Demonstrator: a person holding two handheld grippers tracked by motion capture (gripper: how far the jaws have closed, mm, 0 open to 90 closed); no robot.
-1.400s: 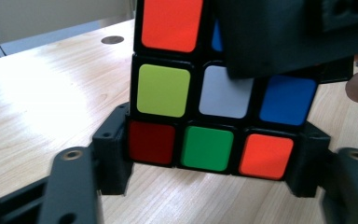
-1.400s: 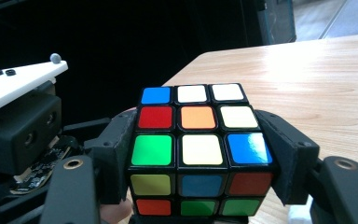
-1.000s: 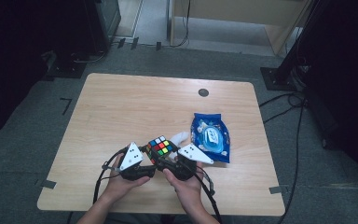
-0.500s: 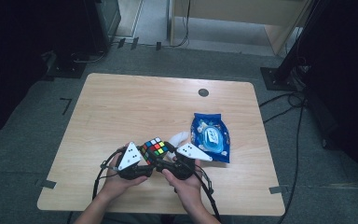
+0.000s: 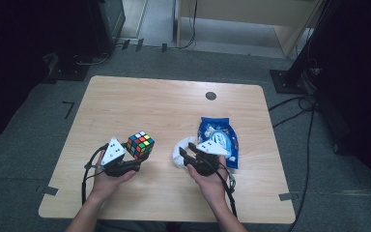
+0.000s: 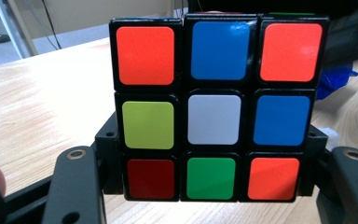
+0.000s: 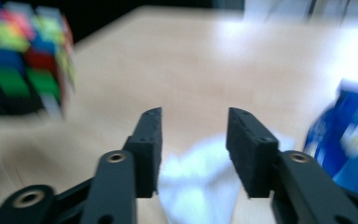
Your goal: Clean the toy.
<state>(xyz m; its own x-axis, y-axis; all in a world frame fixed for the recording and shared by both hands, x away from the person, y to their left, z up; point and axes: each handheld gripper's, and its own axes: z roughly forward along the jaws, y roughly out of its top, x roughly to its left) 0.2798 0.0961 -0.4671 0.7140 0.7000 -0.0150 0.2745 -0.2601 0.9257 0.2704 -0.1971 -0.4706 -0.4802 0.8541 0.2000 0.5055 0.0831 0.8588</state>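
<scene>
A scrambled Rubik's cube [image 5: 140, 144] is held just above the wooden table [image 5: 174, 111], with my left gripper [image 5: 138, 155] shut on its lower layer. In the left gripper view the cube [image 6: 214, 107] shows orange, blue, white, green and red stickers between the jaws. My right gripper [image 5: 186, 155] sits to the right of it, apart from the cube [image 7: 23, 60]. Its jaws have just been closing but stand parted [image 7: 193, 126] with nothing gripped. A crumpled white tissue [image 7: 200, 182] lies under them.
A blue snack bag [image 5: 220, 137] lies right of the white tissue [image 5: 178, 152], beside my right hand. A dark round grommet [image 5: 211, 95] sits near the table's far edge. Cables trail from both grippers towards the near edge.
The hands have drawn apart. The left gripper carried the cube to the left, and the right gripper came away from the cube and now sits over the tissue.
</scene>
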